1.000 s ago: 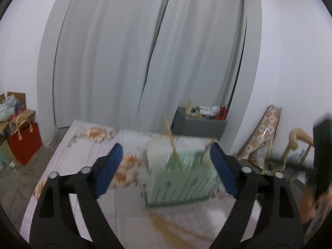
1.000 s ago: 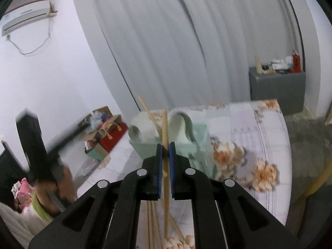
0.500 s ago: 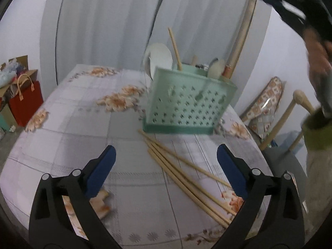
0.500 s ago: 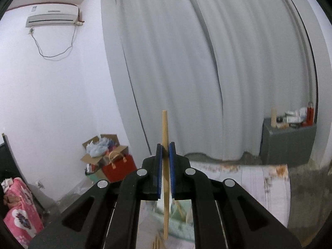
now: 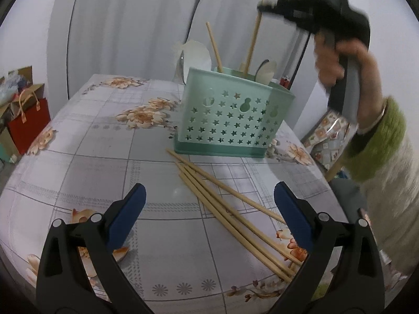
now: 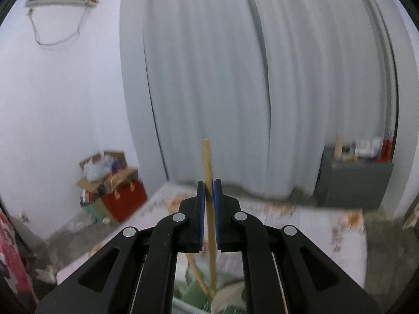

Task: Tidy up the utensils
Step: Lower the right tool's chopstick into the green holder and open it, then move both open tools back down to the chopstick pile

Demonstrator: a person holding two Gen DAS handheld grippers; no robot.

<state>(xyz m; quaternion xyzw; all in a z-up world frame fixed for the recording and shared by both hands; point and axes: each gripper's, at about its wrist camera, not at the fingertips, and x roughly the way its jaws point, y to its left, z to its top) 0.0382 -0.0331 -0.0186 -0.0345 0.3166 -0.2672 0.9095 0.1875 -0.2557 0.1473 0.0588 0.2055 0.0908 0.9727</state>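
Several bamboo chopsticks [image 5: 230, 209] lie fanned on the flowered table [image 5: 99, 141] in front of a mint-green perforated utensil basket [image 5: 230, 120]. My left gripper [image 5: 209, 214] hovers low over them, open wide, its blue pads either side of the bundle and touching nothing. In the basket stand one chopstick [image 5: 214, 47] and white spoons [image 5: 196, 55]. My right gripper [image 6: 208, 185] is shut on a single upright chopstick [image 6: 207, 157] above the basket [image 6: 199, 295]. The left wrist view shows that gripper [image 5: 264, 7] high up, the held chopstick [image 5: 251, 44] reaching down to the basket's rim.
A hand and green sleeve [image 5: 374, 141] hold the right gripper at the table's right side. A red bag [image 5: 28, 123] and boxes sit on the floor at left. A grey cabinet [image 6: 351, 183] stands by the curtain. The table's near edge curves just under the left gripper.
The left gripper sank toward the table and now looks down on the loose chopsticks. The right gripper carried its chopstick up and across until it stands over the basket.
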